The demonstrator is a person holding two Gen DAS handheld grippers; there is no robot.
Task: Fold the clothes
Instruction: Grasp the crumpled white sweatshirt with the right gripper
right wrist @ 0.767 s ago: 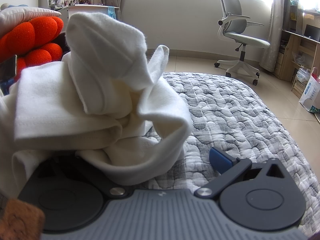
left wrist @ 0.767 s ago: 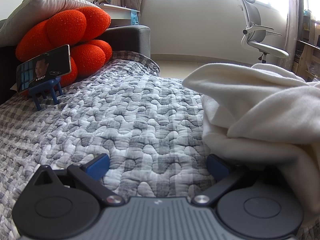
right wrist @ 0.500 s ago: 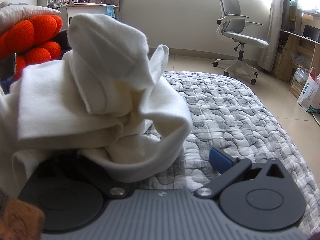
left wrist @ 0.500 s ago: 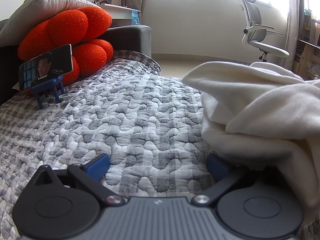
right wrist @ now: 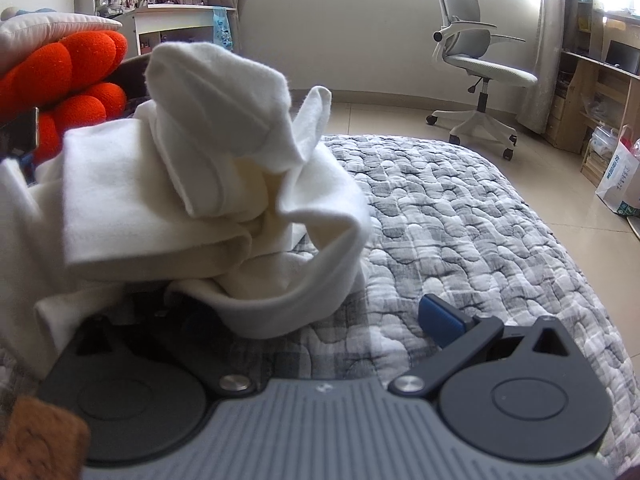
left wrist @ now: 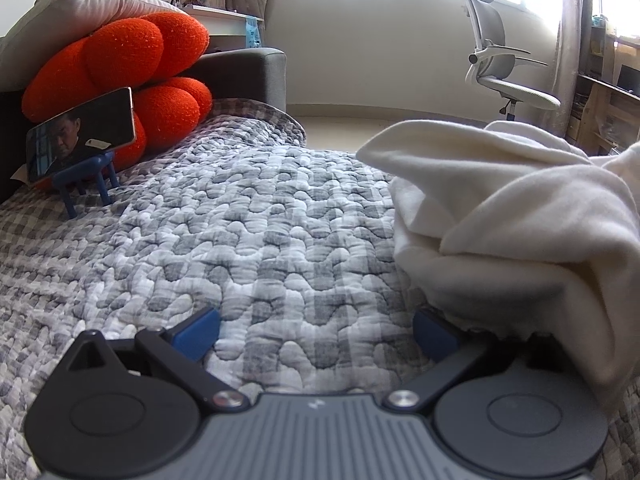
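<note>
A crumpled cream-white garment (left wrist: pixel 516 216) lies in a heap on the grey checked quilt (left wrist: pixel 248 236). In the left wrist view it fills the right side and drapes over the right finger. My left gripper (left wrist: pixel 316 330) is open, low over the quilt, with nothing between its fingers. In the right wrist view the same garment (right wrist: pixel 192 200) is bunched on the left and covers the left finger. My right gripper (right wrist: pixel 320 320) is open; only its right blue fingertip (right wrist: pixel 440 318) shows.
An orange knot cushion (left wrist: pixel 132 80) and a pale pillow (left wrist: pixel 68 24) lean on a dark sofa arm at the back left. A phone on a blue stand (left wrist: pixel 80 132) sits before them. An office chair (right wrist: pixel 476 64) and wooden shelves (right wrist: pixel 592 92) stand on the floor beyond the quilt's edge.
Both grippers have shifted only slightly; the view has crept a little forward. The garment keeps its shape and place.
</note>
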